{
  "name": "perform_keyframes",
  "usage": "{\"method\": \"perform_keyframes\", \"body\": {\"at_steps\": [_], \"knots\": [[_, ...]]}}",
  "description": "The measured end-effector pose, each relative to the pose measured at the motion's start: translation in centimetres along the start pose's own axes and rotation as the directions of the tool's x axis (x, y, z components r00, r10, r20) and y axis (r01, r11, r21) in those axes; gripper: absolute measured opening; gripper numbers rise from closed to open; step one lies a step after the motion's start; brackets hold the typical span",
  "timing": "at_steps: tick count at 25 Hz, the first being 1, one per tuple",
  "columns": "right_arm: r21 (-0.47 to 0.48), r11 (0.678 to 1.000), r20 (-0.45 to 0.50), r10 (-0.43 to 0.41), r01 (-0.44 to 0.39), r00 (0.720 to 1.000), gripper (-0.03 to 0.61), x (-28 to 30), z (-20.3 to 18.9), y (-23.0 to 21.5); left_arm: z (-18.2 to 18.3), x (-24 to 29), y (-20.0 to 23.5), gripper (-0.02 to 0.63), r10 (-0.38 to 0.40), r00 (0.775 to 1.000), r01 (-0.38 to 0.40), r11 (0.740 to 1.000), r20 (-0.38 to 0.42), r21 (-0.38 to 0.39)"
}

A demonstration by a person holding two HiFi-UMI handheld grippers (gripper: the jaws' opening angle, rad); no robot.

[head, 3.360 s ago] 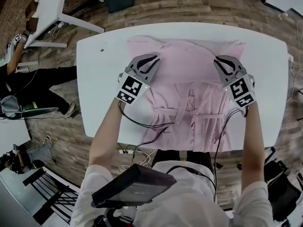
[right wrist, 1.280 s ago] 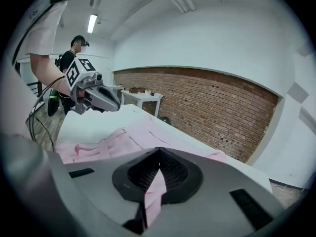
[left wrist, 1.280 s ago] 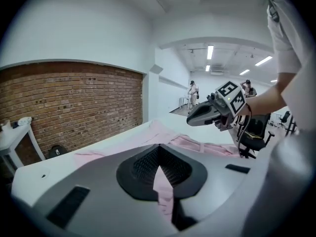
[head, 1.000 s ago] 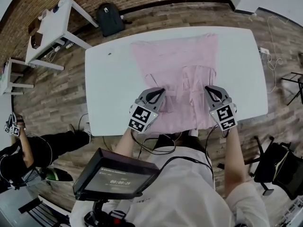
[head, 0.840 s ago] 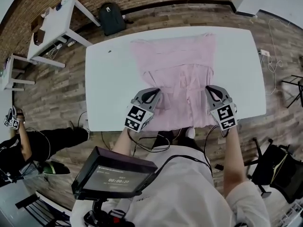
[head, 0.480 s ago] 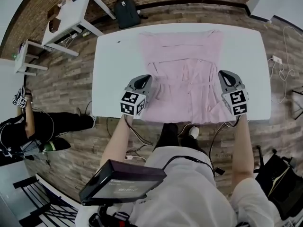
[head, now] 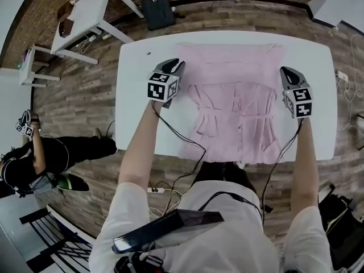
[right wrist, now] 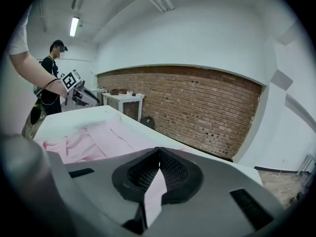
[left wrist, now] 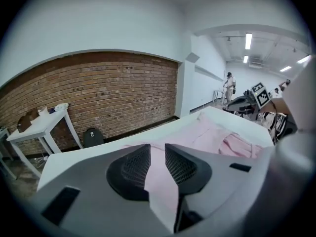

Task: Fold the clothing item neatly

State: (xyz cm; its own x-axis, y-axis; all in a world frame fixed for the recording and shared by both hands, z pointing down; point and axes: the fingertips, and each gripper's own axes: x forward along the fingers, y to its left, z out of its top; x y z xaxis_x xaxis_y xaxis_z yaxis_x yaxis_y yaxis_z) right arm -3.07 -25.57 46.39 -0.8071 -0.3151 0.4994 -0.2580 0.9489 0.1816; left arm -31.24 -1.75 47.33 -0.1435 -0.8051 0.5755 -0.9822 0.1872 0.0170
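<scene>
A pink garment (head: 233,107) lies spread on the white table (head: 136,107), its near hem rumpled at the front edge. My left gripper (head: 178,63) is at the garment's far left corner. In the left gripper view its jaws (left wrist: 157,149) have just been opening. They stand apart with a strip of pink cloth (left wrist: 160,181) in the gap. My right gripper (head: 284,70) is at the far right corner. It (right wrist: 159,152) is shut on a fold of the pink cloth (right wrist: 154,191), and the rest of the garment (right wrist: 94,137) lies to its left.
A small white side table (head: 85,10) and a black backpack (head: 158,10) stand on the wood floor beyond the table. A person (head: 28,158) is at the far left. Cables hang from both grippers over the table's near edge.
Both grippers have moved from the table's near edge toward its far side, with pink cloth in them. The left jaws have parted.
</scene>
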Motion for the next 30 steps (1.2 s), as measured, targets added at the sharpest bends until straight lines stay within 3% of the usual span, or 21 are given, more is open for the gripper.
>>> {"method": "perform_keyframes", "body": {"at_steps": [6, 11, 17, 23, 27, 30], "knots": [[-0.028, 1.000, -0.056, -0.013, 0.012, 0.998, 0.005, 4.5, -1.5, -2.3, -1.4, 6.3, 6.6, 0.118, -0.049, 0.991, 0.058, 0.996, -0.126, 0.062], [0.002, 1.000, -0.097, -0.010, 0.010, 0.995, 0.058, 6.4, -4.1, -4.7, -3.5, 9.1, 10.0, 0.118, -0.045, 0.985, 0.048, 0.999, -0.165, 0.015], [0.078, 0.997, -0.102, 0.000, 0.008, 0.995, 0.133, 8.0, -6.7, -8.1, -4.1, 10.6, 10.4, 0.118, -0.105, 0.979, 0.093, 0.993, -0.175, -0.079], [0.119, 0.992, -0.067, 0.059, -0.051, 0.996, 0.135, 9.7, -6.7, -9.2, -4.3, 11.1, 11.0, 0.118, -0.106, 0.981, 0.080, 0.985, -0.164, -0.153], [0.205, 0.973, -0.011, 0.113, -0.109, 0.993, 0.155, 10.9, -5.4, -9.9, -4.4, 11.7, 11.0, 0.118, -0.122, 0.977, 0.090, 0.980, -0.173, -0.180], [0.206, 0.970, -0.038, 0.144, -0.133, 0.989, 0.158, 12.2, -5.7, -10.2, -4.8, 12.0, 11.1, 0.118, -0.122, 0.974, 0.088, 0.980, -0.188, -0.181]]}}
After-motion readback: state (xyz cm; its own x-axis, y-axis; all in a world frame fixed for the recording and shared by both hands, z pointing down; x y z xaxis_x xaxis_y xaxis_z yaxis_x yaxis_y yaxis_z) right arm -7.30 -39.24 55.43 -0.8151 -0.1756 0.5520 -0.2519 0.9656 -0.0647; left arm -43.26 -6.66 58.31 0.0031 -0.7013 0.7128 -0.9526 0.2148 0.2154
